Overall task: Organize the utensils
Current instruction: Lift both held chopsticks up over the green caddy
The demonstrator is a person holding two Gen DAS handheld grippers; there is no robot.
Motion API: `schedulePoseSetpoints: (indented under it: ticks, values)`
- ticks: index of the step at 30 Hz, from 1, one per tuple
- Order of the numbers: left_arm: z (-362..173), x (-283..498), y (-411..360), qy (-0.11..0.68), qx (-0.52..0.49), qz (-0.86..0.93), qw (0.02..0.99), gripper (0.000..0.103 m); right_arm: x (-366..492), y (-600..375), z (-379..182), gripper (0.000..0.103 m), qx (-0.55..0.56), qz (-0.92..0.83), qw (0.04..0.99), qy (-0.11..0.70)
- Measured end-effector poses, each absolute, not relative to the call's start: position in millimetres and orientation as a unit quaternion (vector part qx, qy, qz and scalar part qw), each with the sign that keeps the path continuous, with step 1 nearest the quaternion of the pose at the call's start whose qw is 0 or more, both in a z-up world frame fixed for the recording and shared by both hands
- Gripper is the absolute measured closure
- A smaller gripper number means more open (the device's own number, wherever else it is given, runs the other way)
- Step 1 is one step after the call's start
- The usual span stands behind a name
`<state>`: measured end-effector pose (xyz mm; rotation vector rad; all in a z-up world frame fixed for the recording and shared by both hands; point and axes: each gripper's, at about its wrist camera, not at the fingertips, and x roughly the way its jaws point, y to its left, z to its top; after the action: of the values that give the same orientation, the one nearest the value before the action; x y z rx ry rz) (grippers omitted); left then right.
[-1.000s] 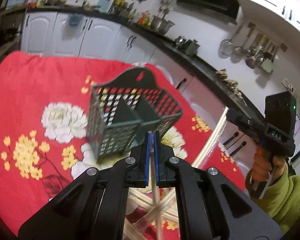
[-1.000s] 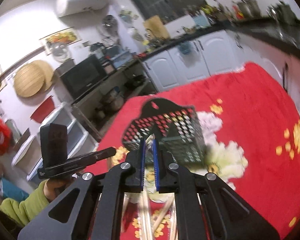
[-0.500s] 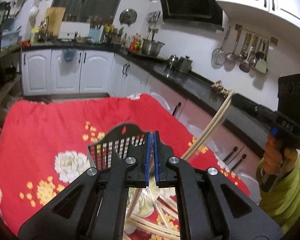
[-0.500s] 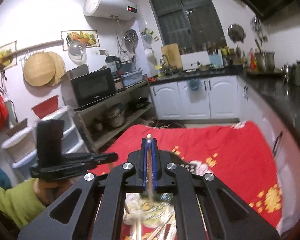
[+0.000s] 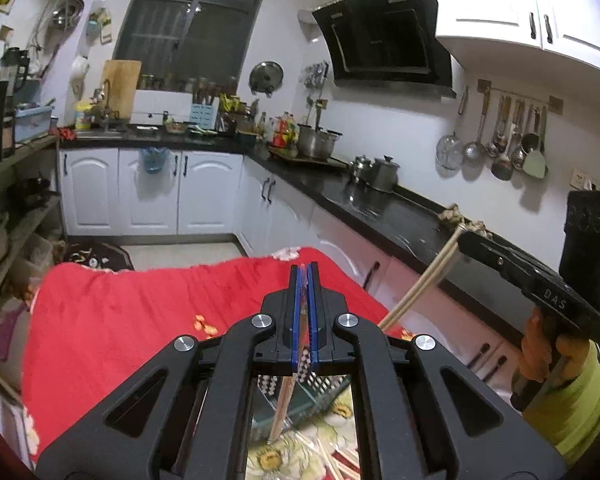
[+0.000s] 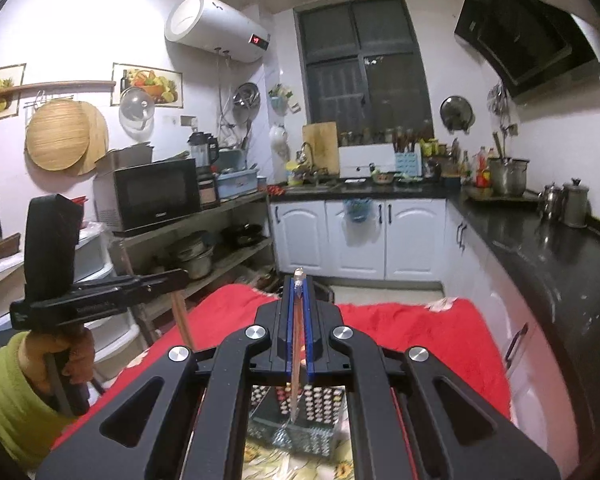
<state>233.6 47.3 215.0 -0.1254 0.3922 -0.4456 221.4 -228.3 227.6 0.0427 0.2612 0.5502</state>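
Note:
My left gripper [image 5: 305, 276] is shut on pale chopsticks [image 5: 283, 408] that hang down into the dark green mesh utensil basket [image 5: 320, 394] below it. My right gripper [image 6: 298, 284] is shut on another pair of chopsticks [image 6: 296, 368], held upright with the lower ends over the same basket [image 6: 300, 420]. The right gripper also shows in the left wrist view [image 5: 466, 238], with its chopsticks [image 5: 420, 284] slanting down. The left gripper shows in the right wrist view [image 6: 182, 278], with its chopsticks [image 6: 182, 320] pointing down. Most of the basket is hidden behind the gripper bodies.
The basket stands on a red flowered cloth [image 5: 120, 320] over the table. More loose chopsticks [image 5: 332, 460] lie on the cloth near the basket. White cabinets and a black counter [image 5: 380, 208] run behind and to the right. Open shelves [image 6: 204, 248] stand at the left.
Both grippers have risen and tilted up to level, lifting their chopsticks upright. The basket has dropped from the middle of each view to below the fingers.

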Motion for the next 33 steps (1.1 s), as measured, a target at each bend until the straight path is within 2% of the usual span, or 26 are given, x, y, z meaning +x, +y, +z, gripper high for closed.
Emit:
schedulePoseSetpoints:
  ticks: [8,29,33]
  values:
    - [218.0,254.3,50.2,0.179,-0.056,-0.183,0.965,0.102,242.4,-222.8,221.6,0.098,0.015,0.256,0.958,0.125]
    - [149.4,264.7,54.0,0.193,-0.072,-0.152,0.967,0.101,272.9,-198.9,142.7,0.098,0.019,0.235,0.950,0.204]
    - [140.1,264.5,57.7,0.200,-0.079,-0.149,0.965,0.101,277.8,-201.1,131.9,0.094,0.031,0.230,0.946,0.225]
